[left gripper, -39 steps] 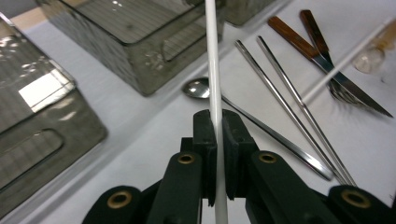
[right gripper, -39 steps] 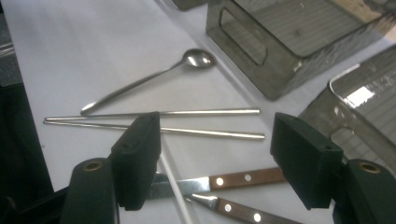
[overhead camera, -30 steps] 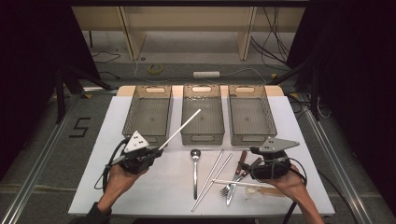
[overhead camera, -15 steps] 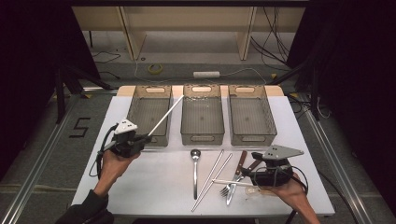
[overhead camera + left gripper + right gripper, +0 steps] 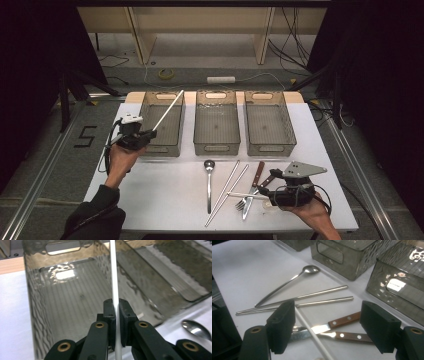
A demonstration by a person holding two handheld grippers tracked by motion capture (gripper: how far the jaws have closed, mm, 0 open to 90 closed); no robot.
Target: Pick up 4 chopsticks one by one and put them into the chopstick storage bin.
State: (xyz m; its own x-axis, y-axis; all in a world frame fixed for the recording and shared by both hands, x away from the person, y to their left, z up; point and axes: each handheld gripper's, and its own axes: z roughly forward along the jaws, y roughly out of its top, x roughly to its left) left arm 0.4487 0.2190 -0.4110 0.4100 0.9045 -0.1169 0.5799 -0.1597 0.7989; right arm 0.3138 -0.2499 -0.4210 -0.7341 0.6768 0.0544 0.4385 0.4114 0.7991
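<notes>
**Left tool carrying a white chopstick at the left bin**

Left tool [image 5: 145,134], its jaws closed tight on a white chopstick [image 5: 167,110], is held at the near left corner of the left bin [image 5: 148,114]; the stick slants up and away over that bin. In the left gripper view the stick [image 5: 113,277] runs straight up between the jaws above the bin's ribbed floor [image 5: 72,307]. Right tool [image 5: 264,192], jaws spread wide and gripping nothing, rests on the surface [image 5: 160,190] well right of and nearer than the left bin, with a second white chopstick [image 5: 312,333] lying between its jaws. Beside it lie a spoon [image 5: 208,182], 2 metal chopsticks [image 5: 227,185], a fork [image 5: 245,201] and a wooden-handled knife [image 5: 256,175]. 2 more bins [image 5: 216,142] stand to the right of the left bin.
</notes>
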